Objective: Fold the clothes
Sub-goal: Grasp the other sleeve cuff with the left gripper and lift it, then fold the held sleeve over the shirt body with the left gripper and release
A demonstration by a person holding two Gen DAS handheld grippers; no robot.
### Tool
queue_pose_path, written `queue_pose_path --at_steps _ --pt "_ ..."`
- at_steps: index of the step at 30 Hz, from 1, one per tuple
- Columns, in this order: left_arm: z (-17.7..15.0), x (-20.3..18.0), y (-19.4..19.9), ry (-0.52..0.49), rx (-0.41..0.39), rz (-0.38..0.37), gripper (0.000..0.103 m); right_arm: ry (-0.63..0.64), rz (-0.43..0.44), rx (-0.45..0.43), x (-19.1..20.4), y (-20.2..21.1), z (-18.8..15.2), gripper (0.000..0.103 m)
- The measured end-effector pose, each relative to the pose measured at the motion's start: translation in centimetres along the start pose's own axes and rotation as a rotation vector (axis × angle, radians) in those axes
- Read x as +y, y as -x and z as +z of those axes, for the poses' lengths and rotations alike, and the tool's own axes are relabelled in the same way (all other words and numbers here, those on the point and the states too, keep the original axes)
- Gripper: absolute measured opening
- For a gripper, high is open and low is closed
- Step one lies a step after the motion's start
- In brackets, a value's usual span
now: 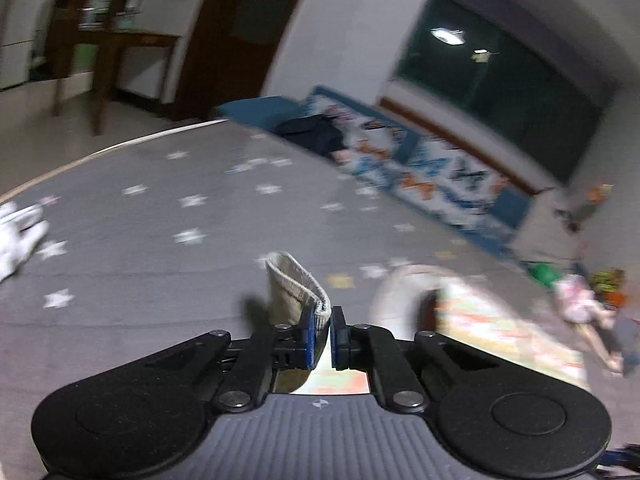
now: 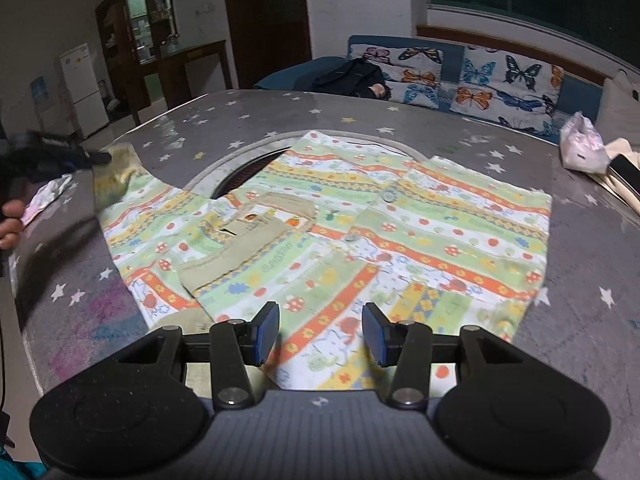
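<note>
Shirt (image 2: 320,232) in striped children's print lies spread face-up on the desk (image 2: 580,280), which wears a grey star-patterned cover, its long axis running left to right across our right wrist view and its ribbed collar (image 2: 248,148) toward the far side. Our left hand-held gripper (image 1: 330,334) has its blue pads pressed together on the beige ribbed cuff (image 1: 298,284) of one sleeve, which stands up out of the jaws; in the right wrist view that same sleeve (image 2: 116,172) is raised at the shirt's left end. Our right hand-held gripper (image 2: 320,332) hovers just over the near hem with its fingers apart and nothing between them. The coming fold, as we judge it, turns on this: the held sleeve has to travel inward along the shirt's long axis toward the buttons (image 2: 352,237) at the centre, and the left hand-held gripper is already on it, while the right one sits nearest the hem and middle, well placed to pin the body flat. A khaki chest pocket (image 2: 244,240) sits on the left half. Around the shirt: a small white cloth (image 2: 50,196) near the desk's left edge, a pale plastic bag (image 2: 580,148) at the far right, and butterfly cushions (image 2: 508,80) on the sofa beyond. Nothing lies across the sleeve's path.
</note>
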State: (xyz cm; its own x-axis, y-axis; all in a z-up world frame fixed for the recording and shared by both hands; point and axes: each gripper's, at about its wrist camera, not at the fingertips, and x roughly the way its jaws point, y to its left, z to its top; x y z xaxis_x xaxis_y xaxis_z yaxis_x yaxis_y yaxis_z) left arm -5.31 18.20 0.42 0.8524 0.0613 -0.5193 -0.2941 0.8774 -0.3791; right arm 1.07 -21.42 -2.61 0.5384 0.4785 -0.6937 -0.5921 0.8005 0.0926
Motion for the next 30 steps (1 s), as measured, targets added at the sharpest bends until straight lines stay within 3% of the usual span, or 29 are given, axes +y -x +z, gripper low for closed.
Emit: queue_pose_path --at_steps 4,10,15,21,26,30 --pt "0.0 -4.7 1.3 -0.048 0.005 -0.148 0.008 -0.021 -0.011 -0.012 -0.8 0.7 -0.4 0.046" --pt "-1.4 -12.3 1.6 -0.130 0.074 -0.371 0.007 -0.051 -0.022 -0.032 -2.0 1.8 -1.0 0.048" --pt "-4.0 -17.5 0.6 -0.190 0.148 -0.495 0.007 -0.085 -0.041 -0.045 -3.3 2.8 -1.8 0.050" --pt "-7.3 -20.5 -1.9 -0.214 0.254 -0.567 0.007 -0.115 -0.066 -0.055 -4.4 3.8 -2.6 0.062" --pt "-9.9 -21.3 -3.4 -0.245 0.344 -0.579 0.008 -0.139 -0.090 -0.068 -5.1 4.4 -3.1 0.083" --pt "-10.9 -21.1 -3.7 -0.258 0.386 -0.600 0.017 -0.146 -0.113 -0.074 -5.4 4.8 -3.3 0.091"
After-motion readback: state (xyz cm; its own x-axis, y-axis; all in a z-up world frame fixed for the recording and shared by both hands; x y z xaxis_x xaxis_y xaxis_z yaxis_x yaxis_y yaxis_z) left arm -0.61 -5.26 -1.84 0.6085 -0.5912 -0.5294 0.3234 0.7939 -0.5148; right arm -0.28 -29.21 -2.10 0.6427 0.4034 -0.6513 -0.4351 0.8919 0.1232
